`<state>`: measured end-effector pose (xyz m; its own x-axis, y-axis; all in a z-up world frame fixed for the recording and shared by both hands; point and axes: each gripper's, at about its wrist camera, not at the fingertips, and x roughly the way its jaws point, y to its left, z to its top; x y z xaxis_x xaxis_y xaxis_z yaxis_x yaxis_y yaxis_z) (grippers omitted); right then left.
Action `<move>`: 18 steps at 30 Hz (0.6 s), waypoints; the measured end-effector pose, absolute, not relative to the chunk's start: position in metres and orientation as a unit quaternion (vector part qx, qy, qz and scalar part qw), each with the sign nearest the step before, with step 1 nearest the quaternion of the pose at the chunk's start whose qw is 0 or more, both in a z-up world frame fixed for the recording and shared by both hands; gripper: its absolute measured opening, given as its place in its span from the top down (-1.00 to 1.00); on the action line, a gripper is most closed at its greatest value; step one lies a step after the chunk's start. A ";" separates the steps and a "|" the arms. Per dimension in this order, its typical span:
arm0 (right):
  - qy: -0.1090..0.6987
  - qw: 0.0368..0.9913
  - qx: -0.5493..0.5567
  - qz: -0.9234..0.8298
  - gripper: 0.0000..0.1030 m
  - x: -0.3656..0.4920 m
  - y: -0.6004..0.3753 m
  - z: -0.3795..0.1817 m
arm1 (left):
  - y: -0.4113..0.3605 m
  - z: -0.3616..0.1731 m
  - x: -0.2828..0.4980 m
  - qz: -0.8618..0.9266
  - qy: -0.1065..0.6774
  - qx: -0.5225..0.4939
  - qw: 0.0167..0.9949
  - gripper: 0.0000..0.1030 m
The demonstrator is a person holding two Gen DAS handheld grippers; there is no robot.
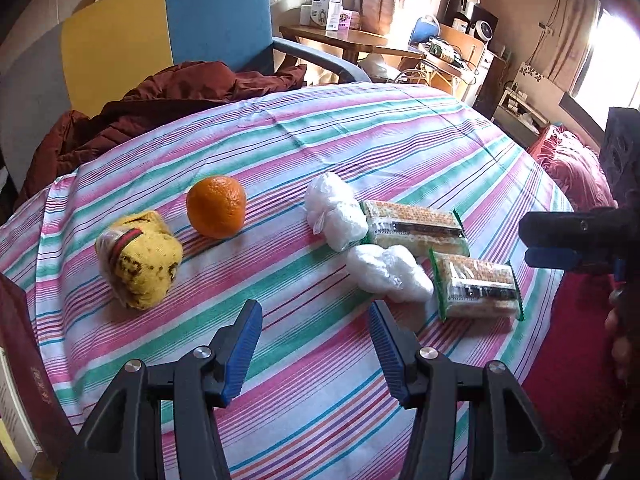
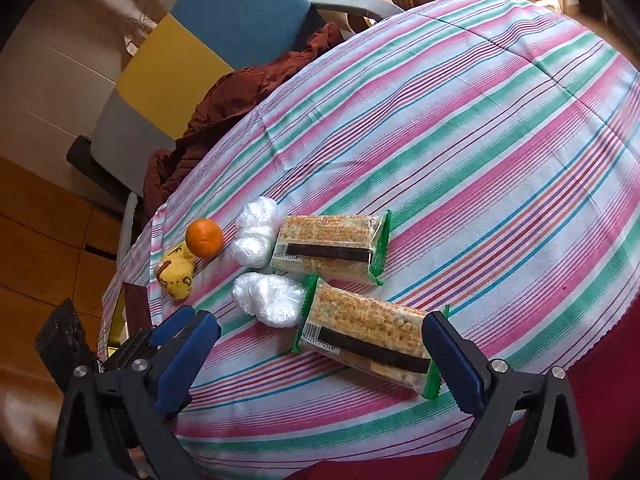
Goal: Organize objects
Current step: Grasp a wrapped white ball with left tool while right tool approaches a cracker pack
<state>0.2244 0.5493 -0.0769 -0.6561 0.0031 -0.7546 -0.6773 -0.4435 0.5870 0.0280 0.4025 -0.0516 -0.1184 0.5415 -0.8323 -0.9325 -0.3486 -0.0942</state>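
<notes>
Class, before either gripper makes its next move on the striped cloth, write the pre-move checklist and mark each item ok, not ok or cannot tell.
1. Left gripper open and empty: ok.
2. Right gripper open and empty: ok.
3. Near cracker packet lies between the right gripper's fingers: ok, though contact cannot be told.
4. Near plastic bundle clear of that packet: not ok, it sits against the packet's end.
5. Orange stands free of its neighbours: ok in the left wrist view; close to the yellow sock.
6. Packet well away from the cloth's edge: not ok, it lies near it.
</notes>
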 end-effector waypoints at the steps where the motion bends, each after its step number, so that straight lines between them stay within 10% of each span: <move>1: 0.481 0.220 -0.348 0.774 -0.99 0.225 0.550 -0.077 | 0.406 -0.050 0.030 0.707 0.233 -0.413 0.525 -0.08; 18: 0.489 0.210 -0.345 0.773 -0.99 0.227 0.551 -0.078 | 0.451 -0.090 0.035 0.682 0.204 -0.453 0.536 0.14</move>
<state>0.2271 0.5514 -0.0779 -0.6732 -0.0127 -0.7394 -0.6625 -0.4338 0.6107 0.0350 0.4508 -0.0904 -0.0139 0.5465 -0.8373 -0.9166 -0.3416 -0.2078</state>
